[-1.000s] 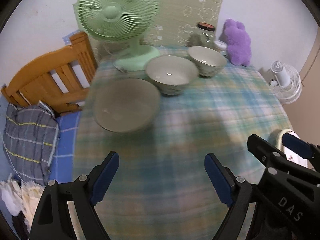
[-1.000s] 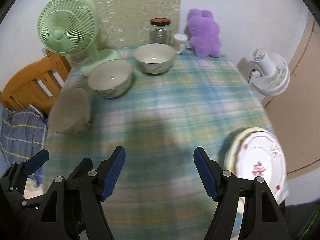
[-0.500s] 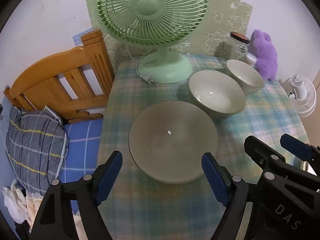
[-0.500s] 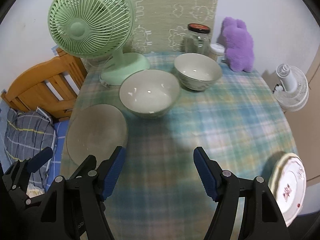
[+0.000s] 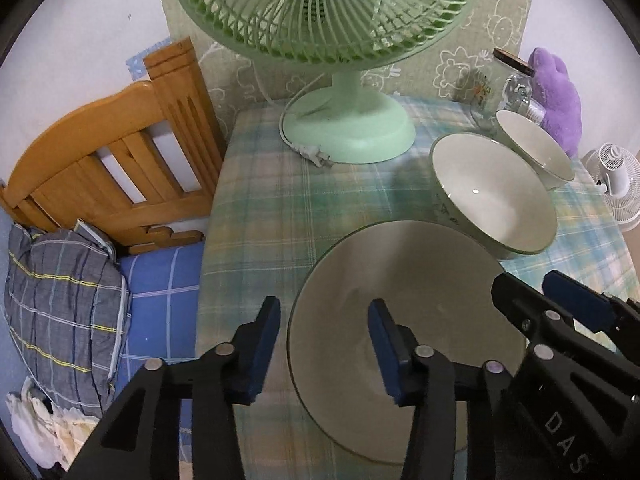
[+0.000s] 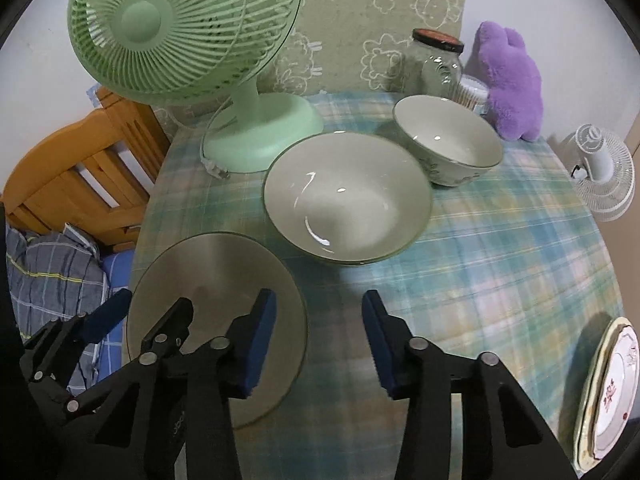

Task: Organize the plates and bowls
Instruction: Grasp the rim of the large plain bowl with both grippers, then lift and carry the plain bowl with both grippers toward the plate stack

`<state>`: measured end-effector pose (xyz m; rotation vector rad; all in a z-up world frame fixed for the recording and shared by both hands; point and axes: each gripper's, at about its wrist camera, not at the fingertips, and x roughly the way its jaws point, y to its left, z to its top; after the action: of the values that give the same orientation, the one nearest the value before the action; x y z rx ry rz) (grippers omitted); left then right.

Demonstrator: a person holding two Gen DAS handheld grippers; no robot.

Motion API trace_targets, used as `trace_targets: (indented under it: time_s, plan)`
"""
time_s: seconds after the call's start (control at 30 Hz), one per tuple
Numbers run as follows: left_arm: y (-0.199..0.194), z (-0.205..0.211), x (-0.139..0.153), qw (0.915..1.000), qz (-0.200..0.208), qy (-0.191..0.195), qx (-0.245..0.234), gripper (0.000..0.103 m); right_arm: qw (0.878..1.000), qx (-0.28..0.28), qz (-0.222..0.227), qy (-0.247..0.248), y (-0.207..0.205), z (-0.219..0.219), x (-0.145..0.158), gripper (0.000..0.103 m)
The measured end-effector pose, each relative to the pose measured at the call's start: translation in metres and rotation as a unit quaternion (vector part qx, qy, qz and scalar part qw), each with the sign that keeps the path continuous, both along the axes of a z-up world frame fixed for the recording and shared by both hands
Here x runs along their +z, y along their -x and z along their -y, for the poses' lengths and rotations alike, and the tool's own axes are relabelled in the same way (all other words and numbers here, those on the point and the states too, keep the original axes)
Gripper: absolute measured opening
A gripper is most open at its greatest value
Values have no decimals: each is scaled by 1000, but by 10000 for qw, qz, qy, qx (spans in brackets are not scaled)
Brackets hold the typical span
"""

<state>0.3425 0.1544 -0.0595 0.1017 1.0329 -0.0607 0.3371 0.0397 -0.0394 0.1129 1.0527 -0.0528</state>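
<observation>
Plaid-clothed table (image 6: 500, 248) seen from above, left gripper (image 5: 324, 344) closing astride near bowl's left rim (image 5: 404, 304), right gripper (image 6: 318, 338) closing astride its right rim, nothing clamped yet, second bowl (image 6: 348, 200) and third bowl (image 6: 448, 140) lined up beyond, plates (image 6: 608, 392) stacked at right edge, green fan (image 6: 184, 40) behind.

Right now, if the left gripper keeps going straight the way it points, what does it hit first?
Probably the near bowl. The left gripper, its jaws closing, straddles that bowl's left rim: one finger inside, one outside over the tablecloth. Depth is unclear.
</observation>
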Motion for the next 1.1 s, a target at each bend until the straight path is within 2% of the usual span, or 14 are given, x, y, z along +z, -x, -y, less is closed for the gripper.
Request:
trace_targets:
  time_s: [0.33,0.7,1.1]
  plan:
    - [-10,-2,-14,9999,-101,-13,9,23,9999,70,-79,14,-15,-13,-17,25]
    - [-3,-2,-11,9997,-219,-56,51,21,9996,110,-229,95,-16,-16,-19,22]
    - [44,28,-1,9993,-361,-51,46,21,9992,163,-354,129,25,9,-6,22]
